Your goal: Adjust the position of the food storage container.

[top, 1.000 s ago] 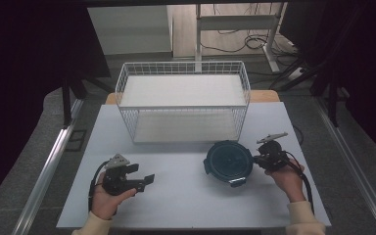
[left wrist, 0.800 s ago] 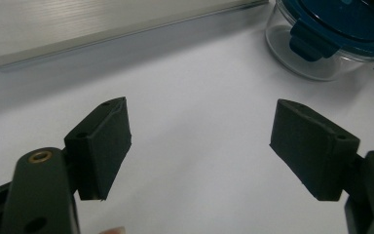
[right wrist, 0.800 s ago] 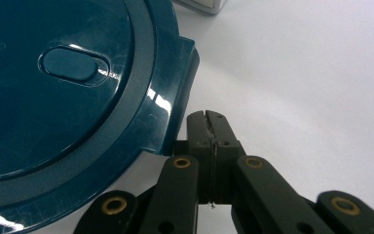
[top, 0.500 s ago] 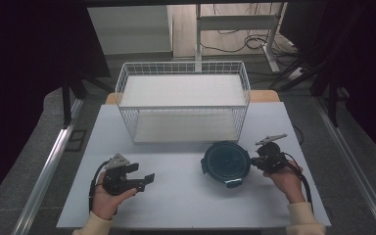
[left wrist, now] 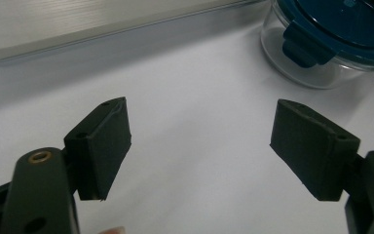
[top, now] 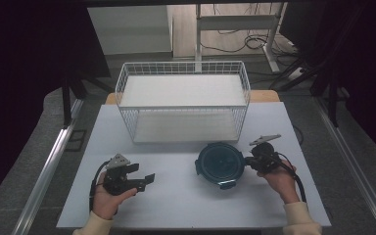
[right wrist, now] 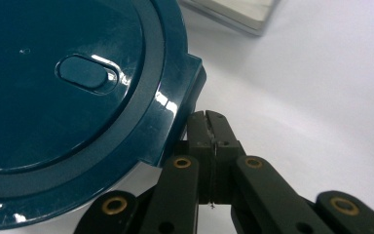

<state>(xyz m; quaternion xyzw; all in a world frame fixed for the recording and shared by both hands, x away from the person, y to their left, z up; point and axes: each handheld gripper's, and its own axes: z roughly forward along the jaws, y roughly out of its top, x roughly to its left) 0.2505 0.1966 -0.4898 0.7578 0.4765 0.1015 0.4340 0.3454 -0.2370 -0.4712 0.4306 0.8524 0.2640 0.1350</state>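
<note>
Just ahead of the right gripper (top: 252, 162) sits a round glass container (top: 220, 163) with a dark blue clip-on lid (right wrist: 63, 92), standing upright on the white table (top: 176, 196). In the right gripper view that gripper's two pads are pressed flat together with nothing between them, their tips right against the lid's side clip (right wrist: 193, 78); whether they touch it cannot be told. Beyond the container, away from both hands, stands a white wire basket (top: 183, 100), close to it but apart. Well off to the other side of the container, the left gripper (top: 144, 180) is held low over the bare table, its jaws standing wide with only tabletop between the pads (left wrist: 104, 146). In the left gripper view the container shows farther off, ahead and to one side.
</note>
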